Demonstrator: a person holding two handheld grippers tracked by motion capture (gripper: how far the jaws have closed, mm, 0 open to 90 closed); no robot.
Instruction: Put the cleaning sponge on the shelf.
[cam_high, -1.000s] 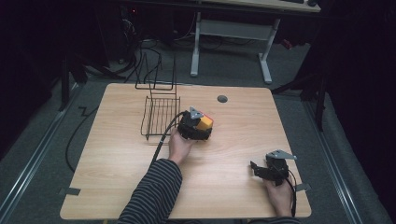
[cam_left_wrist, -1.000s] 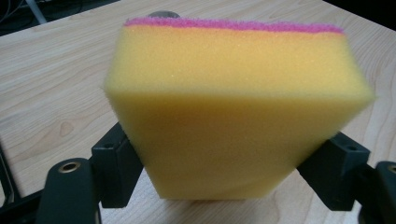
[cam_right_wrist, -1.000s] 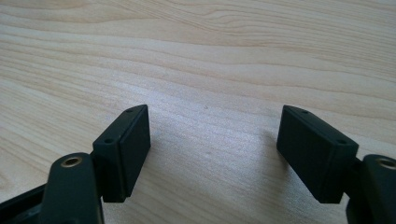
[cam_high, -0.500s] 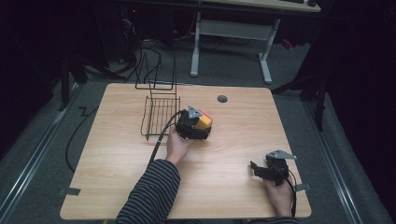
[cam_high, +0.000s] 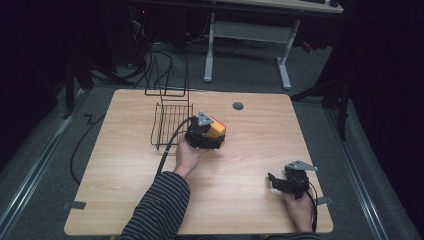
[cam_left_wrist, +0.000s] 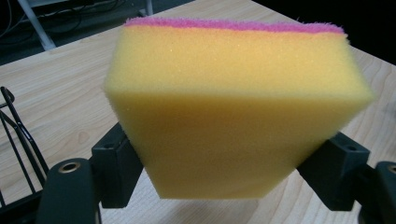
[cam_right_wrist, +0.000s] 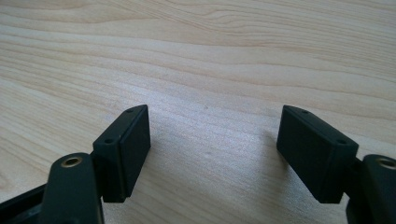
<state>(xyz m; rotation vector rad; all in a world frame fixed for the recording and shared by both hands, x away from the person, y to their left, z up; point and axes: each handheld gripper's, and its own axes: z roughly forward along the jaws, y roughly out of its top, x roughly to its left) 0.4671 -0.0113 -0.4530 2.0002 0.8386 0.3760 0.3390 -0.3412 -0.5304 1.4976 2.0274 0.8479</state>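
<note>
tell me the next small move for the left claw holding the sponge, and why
Probably carry the sponge a little leftward over the wire rack and lower it in. The left claw grips the sponge between its jaws just beside the rack, the only container on the table. The right claw rests open over bare wood.

A light wooden table (cam_high: 125, 200) with a round hole (cam_high: 238, 106) near its far edge stands on grey carpet (cam_high: 40, 160). Beyond it, a white-legged desk (cam_high: 247, 30) and tangled cables (cam_high: 145, 55) sit in a dark, dimly lit room.
</note>
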